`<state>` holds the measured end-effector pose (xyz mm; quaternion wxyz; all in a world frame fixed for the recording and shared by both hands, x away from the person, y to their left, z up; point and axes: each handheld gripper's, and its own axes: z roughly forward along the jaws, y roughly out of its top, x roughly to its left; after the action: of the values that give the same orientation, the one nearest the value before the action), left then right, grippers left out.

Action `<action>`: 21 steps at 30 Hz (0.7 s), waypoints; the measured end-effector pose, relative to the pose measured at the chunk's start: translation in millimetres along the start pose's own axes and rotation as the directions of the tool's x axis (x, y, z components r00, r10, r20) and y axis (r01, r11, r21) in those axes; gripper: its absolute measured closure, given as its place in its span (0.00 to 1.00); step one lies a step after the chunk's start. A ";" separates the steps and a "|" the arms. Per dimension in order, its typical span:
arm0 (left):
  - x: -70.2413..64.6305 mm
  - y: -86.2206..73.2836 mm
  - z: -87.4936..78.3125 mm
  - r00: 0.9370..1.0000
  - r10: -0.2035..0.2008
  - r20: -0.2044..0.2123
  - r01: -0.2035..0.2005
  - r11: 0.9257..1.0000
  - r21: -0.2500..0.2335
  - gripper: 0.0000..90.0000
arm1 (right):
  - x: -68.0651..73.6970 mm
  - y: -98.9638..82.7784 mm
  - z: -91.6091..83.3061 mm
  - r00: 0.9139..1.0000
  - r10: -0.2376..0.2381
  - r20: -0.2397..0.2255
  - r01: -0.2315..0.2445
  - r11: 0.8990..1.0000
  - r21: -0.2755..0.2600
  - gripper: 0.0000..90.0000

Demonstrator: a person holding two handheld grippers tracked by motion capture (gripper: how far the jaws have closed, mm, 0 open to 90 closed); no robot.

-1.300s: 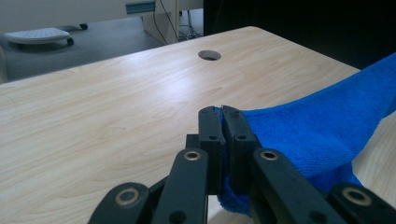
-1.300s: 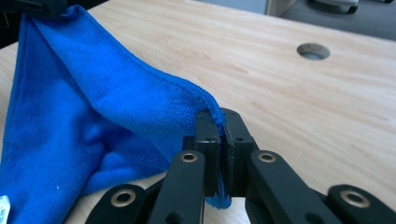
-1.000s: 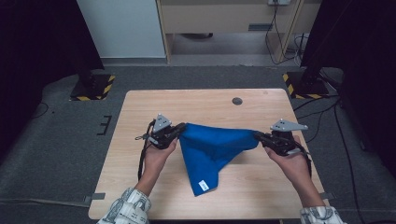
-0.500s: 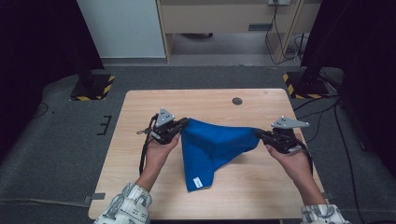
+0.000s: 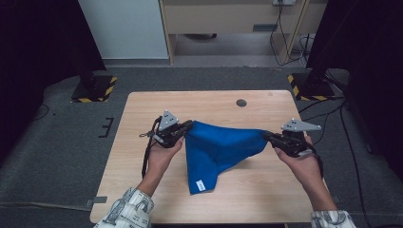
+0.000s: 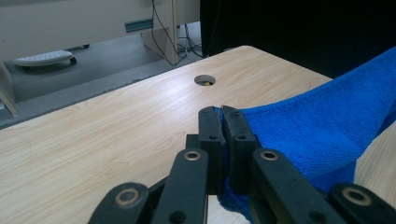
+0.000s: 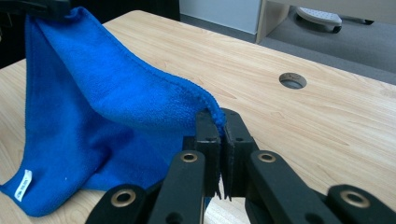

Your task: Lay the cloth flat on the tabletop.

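Observation:
A blue cloth (image 5: pixel 218 149) hangs stretched between my two grippers above the wooden table (image 5: pixel 142 114). My left gripper (image 5: pixel 189 125) is shut on the cloth's left corner; in the left gripper view the cloth (image 6: pixel 317 135) runs off to the right from the pinched jaws (image 6: pixel 222 112). My right gripper (image 5: pixel 266 136) is shut on the opposite corner, and in the right gripper view the cloth (image 7: pixel 93 98) rises to the upper left from that gripper (image 7: pixel 219 116). The lower tip with a white label (image 5: pixel 200 185) rests on the table.
A round cable hole (image 5: pixel 241 102) sits in the table's far side. Floor stands with yellow-black bases (image 5: pixel 92 90) (image 5: pixel 309 88) flank the table's far corners. Behind is a cabinet and cables on grey carpet.
The cloth has been lifted slightly and pulled tauter; its lower tip with the label slid toward the far side. Both hands shifted only a little.

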<state>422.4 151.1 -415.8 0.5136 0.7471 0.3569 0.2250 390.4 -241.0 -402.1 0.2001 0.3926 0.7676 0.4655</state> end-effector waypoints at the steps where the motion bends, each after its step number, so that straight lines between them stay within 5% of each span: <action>1: 0.0 0.1 0.4 1.000 -0.001 0.001 0.001 1.000 0.001 0.96 | 0.2 0.1 -1.1 1.000 0.002 -0.001 -0.002 1.000 0.001 0.97; 12: -4.3 0.2 1.5 1.000 0.002 0.015 -0.002 1.000 0.000 0.96 | 2.3 0.6 -6.8 1.000 -0.009 -0.001 0.009 1.000 -0.002 0.97; 21: -13.9 6.8 -13.0 0.999 0.015 0.040 -0.014 1.000 -0.014 0.96 | 2.8 2.6 -28.2 1.000 -0.009 0.001 0.009 1.000 -0.030 0.97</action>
<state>406.3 146.9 -404.2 0.5243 0.7504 0.3396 0.2161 370.8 -253.8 -385.9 0.2084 0.3865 0.7621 0.4758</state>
